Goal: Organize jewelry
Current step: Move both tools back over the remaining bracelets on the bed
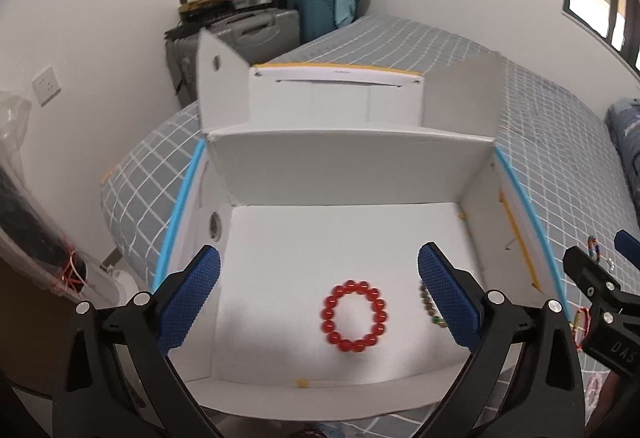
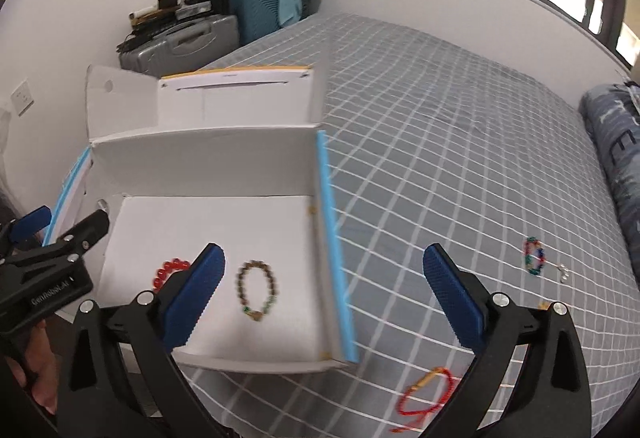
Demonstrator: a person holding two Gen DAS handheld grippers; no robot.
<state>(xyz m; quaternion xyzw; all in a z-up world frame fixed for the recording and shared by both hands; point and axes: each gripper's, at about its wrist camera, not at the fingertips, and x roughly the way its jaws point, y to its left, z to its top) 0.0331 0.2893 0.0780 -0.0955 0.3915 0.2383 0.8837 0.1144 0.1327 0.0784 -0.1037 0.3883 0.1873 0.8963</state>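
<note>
A white open box (image 1: 344, 174) (image 2: 208, 162) with blue edges sits on the bed. Inside lie a red bead bracelet (image 1: 354, 316) (image 2: 170, 270) and a brown bead bracelet (image 2: 256, 290), partly hidden by my finger in the left wrist view (image 1: 428, 302). My left gripper (image 1: 320, 298) is open and empty above the box floor. My right gripper (image 2: 324, 298) is open and empty over the box's right edge. On the bed lie a red string bracelet (image 2: 424, 394), a multicoloured bracelet (image 2: 534, 256) and a small silver piece (image 2: 564, 272).
The bed has a grey checked sheet (image 2: 440, 142). Suitcases (image 2: 224, 26) with clutter stand at the far wall. A dark folded blanket (image 2: 616, 158) lies at the right. The box's lid flaps (image 1: 460, 94) stand up at the back.
</note>
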